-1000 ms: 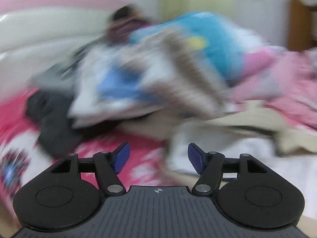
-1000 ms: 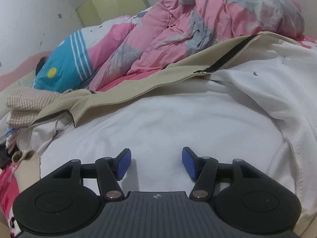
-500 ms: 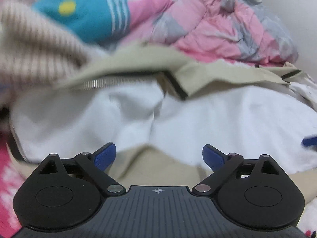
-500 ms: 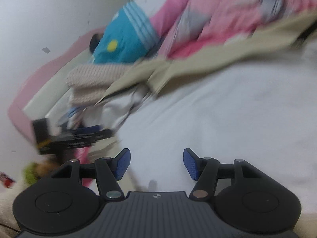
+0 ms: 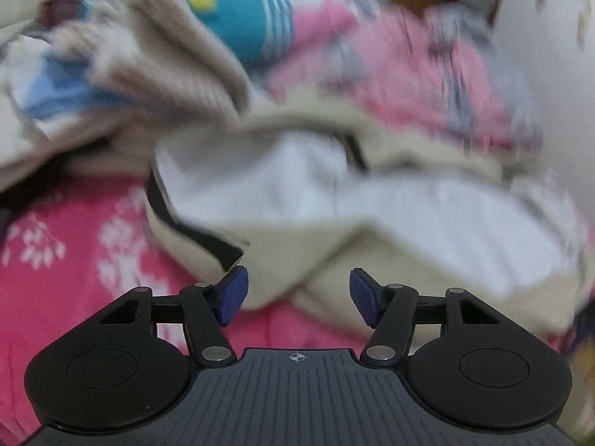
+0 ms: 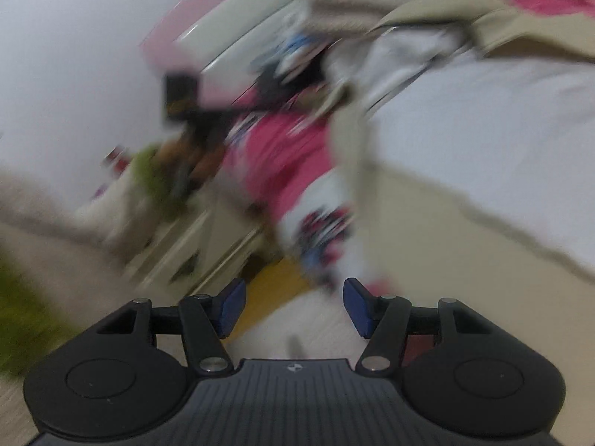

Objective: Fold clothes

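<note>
Both views swing left since 0.5 s ago; beige jacket hem now lies dead ahead of spread, empty left tongs, nearer than spread, empty right tongs.

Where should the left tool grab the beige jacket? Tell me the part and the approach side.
Take the dark-trimmed corner of the beige jacket, straight ahead of the open left tool. It lies at the near edge over the pink sheet, so probably easy to pinch.
</note>
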`<state>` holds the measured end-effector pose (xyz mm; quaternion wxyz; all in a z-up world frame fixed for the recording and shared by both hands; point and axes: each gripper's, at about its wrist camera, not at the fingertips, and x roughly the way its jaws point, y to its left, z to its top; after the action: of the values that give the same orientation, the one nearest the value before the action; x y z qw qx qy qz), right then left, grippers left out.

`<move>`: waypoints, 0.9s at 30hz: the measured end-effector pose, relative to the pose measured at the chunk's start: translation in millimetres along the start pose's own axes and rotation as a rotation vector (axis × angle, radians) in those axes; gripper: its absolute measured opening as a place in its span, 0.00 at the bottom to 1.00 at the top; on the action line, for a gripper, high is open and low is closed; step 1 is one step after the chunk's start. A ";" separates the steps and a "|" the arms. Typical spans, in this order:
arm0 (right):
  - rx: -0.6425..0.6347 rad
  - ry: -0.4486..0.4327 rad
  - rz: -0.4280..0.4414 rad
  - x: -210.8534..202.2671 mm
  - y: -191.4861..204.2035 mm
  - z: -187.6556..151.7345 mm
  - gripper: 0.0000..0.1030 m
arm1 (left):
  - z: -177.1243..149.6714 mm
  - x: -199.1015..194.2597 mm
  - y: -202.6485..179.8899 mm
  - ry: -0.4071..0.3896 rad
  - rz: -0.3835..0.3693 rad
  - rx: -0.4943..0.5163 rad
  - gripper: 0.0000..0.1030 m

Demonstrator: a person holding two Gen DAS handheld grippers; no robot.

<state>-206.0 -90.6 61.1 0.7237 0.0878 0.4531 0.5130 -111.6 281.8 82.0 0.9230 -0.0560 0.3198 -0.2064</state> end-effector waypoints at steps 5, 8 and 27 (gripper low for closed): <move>-0.126 -0.029 -0.068 -27.0 17.1 13.6 0.60 | 29.0 29.5 -34.6 -0.123 -0.106 0.075 0.67; -0.002 -0.253 -0.199 -55.0 -25.0 48.2 0.60 | 33.6 77.3 -62.2 -0.055 -0.166 0.113 0.66; 0.688 -0.485 -0.487 -10.8 -381.4 256.0 0.34 | -27.0 141.0 -76.7 0.072 -0.198 0.272 0.71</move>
<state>237.1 -187.7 -11.7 0.8365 0.3302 0.4222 0.1139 -54.5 154.2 -1.3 0.8853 0.0457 0.3145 -0.3395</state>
